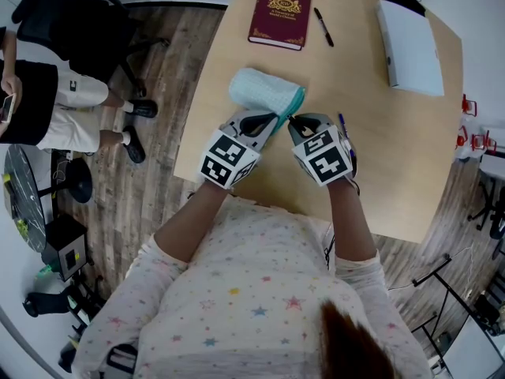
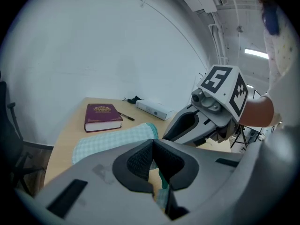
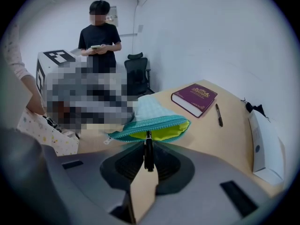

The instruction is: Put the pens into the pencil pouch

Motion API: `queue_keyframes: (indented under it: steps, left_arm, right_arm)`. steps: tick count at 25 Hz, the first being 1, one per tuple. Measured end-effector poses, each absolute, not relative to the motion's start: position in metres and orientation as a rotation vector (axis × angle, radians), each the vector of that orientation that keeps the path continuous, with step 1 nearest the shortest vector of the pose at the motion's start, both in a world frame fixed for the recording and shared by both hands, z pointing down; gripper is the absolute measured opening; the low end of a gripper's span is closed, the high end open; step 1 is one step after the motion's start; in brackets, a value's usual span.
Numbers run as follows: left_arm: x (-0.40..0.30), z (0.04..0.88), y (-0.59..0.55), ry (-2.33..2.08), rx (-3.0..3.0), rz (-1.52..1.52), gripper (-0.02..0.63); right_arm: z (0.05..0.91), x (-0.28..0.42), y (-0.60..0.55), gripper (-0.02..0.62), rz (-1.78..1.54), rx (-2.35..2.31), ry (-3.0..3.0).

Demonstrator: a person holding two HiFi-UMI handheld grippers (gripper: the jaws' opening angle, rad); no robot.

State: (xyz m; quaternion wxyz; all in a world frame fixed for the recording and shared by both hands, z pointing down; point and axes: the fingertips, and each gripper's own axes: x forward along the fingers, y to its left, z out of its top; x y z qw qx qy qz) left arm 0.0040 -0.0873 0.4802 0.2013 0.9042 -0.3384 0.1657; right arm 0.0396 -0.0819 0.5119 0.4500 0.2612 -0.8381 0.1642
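At the pencil pouch mouth, right hand-held gripper clamps a pen, left hand-held gripper pinches the rim; sagging fabric may snag the tip.

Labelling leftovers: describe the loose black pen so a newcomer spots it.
At the light wooden table's far end lies a maroon hardcover book. The slim black pen lies just right of it on bare wood; the other black pen is pinched in the right tool.
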Motion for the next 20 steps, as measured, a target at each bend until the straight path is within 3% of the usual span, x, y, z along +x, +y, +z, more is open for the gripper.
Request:
queue_keyframes:
  steps: [13, 20]
  left_arm:
    - [0.006, 0.475, -0.086, -0.913, 2.538, 0.427, 0.012]
    - [0.0, 0.472, -0.089, -0.934, 2.526, 0.408, 0.012]
  right_arm:
    - [0.509, 0.025, -0.094, 0.063, 0.342, 0.63, -2.1]
    - [0.492, 0.035, -0.095, 0.1, 0.399, 0.686, -2.198]
